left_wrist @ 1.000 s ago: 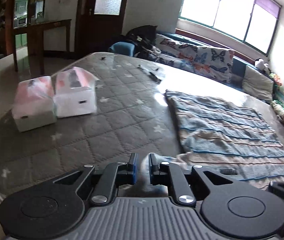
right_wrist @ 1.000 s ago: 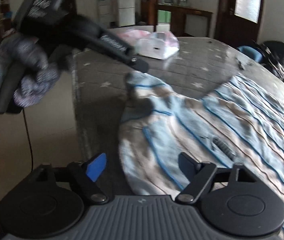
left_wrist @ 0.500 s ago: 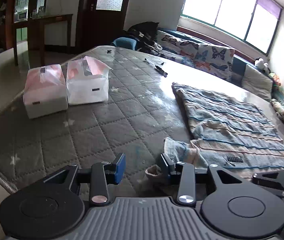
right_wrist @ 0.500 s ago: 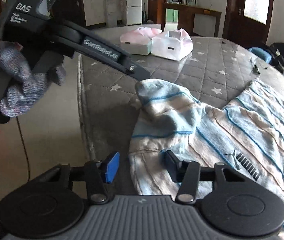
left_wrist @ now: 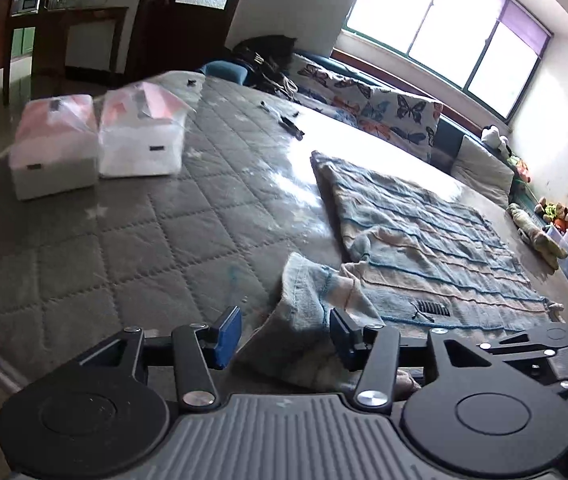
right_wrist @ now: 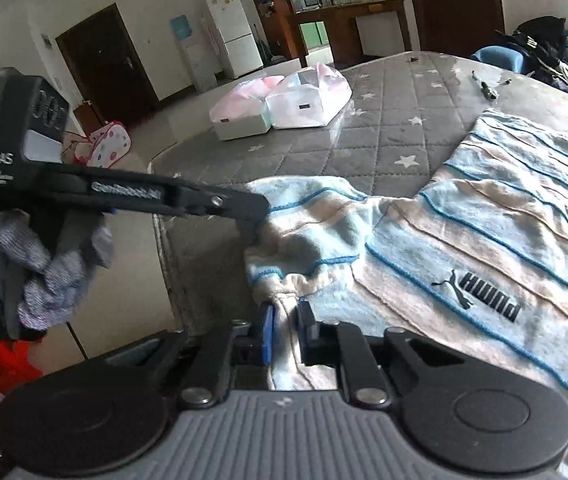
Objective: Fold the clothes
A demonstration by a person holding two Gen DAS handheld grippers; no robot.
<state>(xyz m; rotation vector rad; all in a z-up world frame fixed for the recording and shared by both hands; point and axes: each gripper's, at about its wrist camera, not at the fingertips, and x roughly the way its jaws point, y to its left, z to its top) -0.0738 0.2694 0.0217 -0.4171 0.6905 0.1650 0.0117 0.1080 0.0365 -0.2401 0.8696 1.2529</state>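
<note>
We see the striped garment [left_wrist: 424,248] lying on the mattress [left_wrist: 132,240], two tissue packs [left_wrist: 96,144] side by side to its left.

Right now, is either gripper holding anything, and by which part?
The right gripper is closing on the near hem of the blue-and-beige striped knit shirt. The left gripper is opening, gripping nothing, with the sleeve lying loose between its jaws.

I see a soft, fuzzy striped cloth garment [right_wrist: 484,240] on a quilted, matt grey mattress [left_wrist: 144,240]; my grippers' matt black plastic fingers [left_wrist: 344,334]; glossy plastic-wrapped packs [left_wrist: 140,136].
</note>
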